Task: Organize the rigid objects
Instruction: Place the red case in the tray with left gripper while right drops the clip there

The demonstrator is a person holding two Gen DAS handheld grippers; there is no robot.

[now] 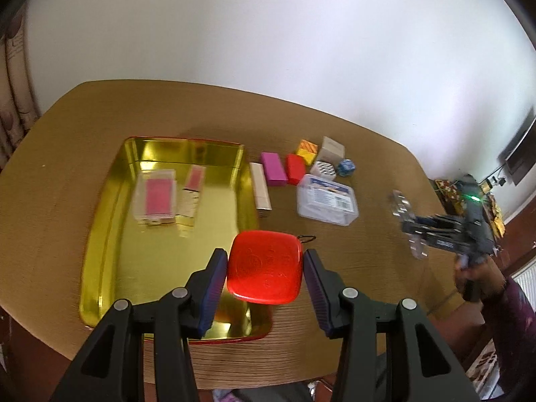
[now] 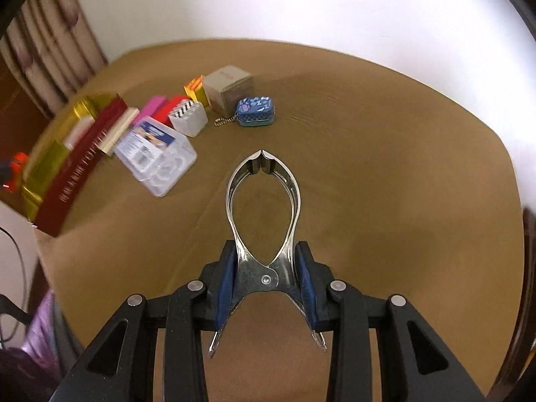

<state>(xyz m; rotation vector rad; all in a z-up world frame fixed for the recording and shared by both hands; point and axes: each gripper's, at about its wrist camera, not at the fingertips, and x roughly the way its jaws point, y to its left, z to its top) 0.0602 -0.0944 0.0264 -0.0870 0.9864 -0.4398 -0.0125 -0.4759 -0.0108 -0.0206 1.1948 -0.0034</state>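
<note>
My left gripper point(image 1: 265, 269) is shut on a red rounded square case point(image 1: 264, 266) and holds it above the near right corner of the gold tin tray point(image 1: 100, 234). The tray holds a clear box with a pink card point(image 1: 154, 197) and a slim pink-topped box point(image 1: 191, 197). My right gripper point(image 2: 266, 279) is shut on a metal spring clamp point(image 2: 263, 217) and holds it above the table; it also shows at the right in the left wrist view point(image 1: 415, 224). A clear plastic box point(image 1: 326, 199) lies on the table to the right of the tray.
To the right of the tray stand a cream box point(image 1: 261, 186), a magenta box point(image 1: 273, 169), a red box point(image 1: 295, 168), an orange box point(image 1: 306, 150), a grey carton point(image 1: 332, 150), a striped box point(image 1: 322, 169) and a blue tin point(image 2: 256, 111). The table point(image 2: 385, 184) is brown.
</note>
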